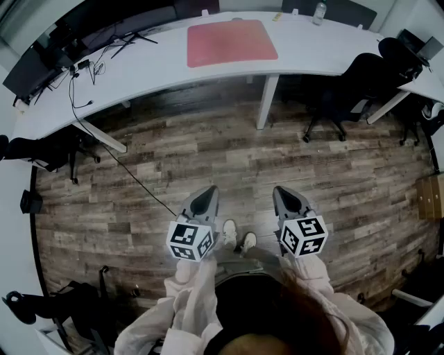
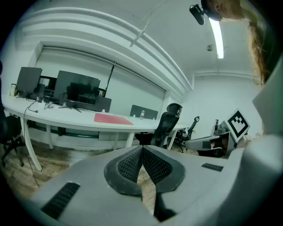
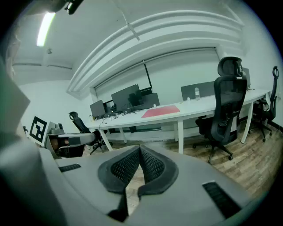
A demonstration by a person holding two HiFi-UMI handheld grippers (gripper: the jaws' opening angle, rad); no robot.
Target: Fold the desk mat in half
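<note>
A red desk mat (image 1: 231,41) lies flat on the long white curved desk (image 1: 152,69) at the far side of the room. It also shows as a red strip in the left gripper view (image 2: 112,118) and the right gripper view (image 3: 161,111). My left gripper (image 1: 202,196) and right gripper (image 1: 284,195) are held side by side over the wooden floor, well short of the desk. Both are shut with nothing between the jaws. The left gripper's tips (image 2: 142,149) and the right gripper's tips (image 3: 140,148) touch, and both point toward the desk.
Black office chairs (image 1: 347,87) stand right of the desk leg (image 1: 267,100). Monitors and cables (image 1: 62,55) crowd the desk's left end. A bottle (image 1: 318,12) stands at the back right. More chairs (image 1: 55,149) sit at the left. Wooden floor (image 1: 208,156) lies between me and the desk.
</note>
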